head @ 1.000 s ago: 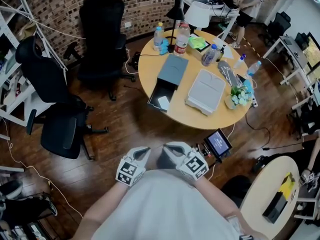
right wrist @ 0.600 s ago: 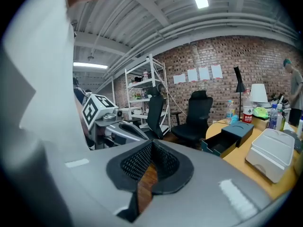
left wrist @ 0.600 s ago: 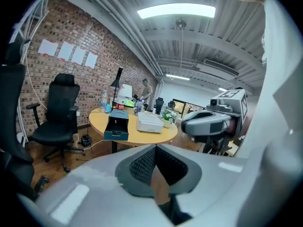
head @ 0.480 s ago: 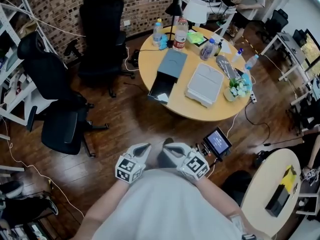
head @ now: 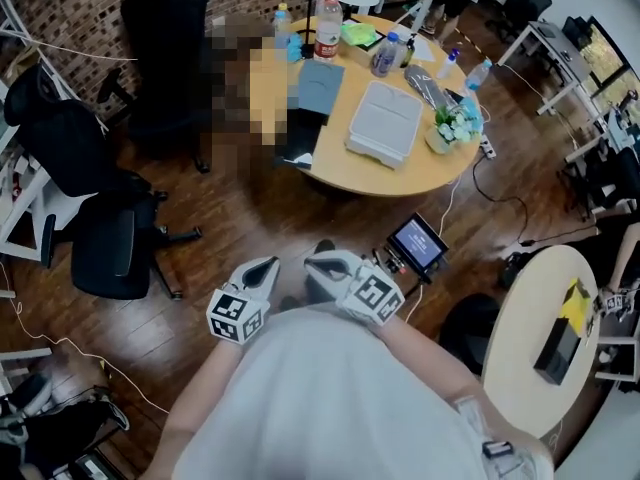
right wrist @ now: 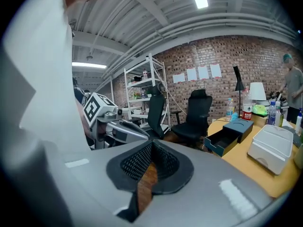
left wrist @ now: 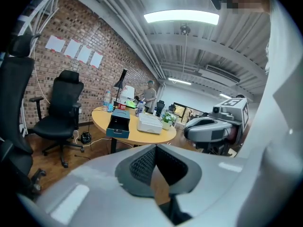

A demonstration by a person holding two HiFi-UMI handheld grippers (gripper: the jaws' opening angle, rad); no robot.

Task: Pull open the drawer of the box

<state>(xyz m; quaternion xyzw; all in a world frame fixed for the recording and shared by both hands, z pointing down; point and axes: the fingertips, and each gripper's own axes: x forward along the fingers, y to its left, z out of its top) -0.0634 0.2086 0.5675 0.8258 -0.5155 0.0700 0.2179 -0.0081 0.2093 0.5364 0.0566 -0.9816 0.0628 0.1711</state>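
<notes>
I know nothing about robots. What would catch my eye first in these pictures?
Nearest, the left gripper and right gripper, each with a marker cube, are held shut and empty at the person's chest. Beyond them stands a round table bearing a blue box with its drawer pulled out, beside a white box. Black chairs stand left of the table.

The box (head: 320, 86) is flat and blue-grey. It lies on the round yellow table (head: 400, 173), close to the edge. Its drawer (head: 305, 138) is pulled out. It is open and dark inside, and it points toward the table's edge.
</notes>
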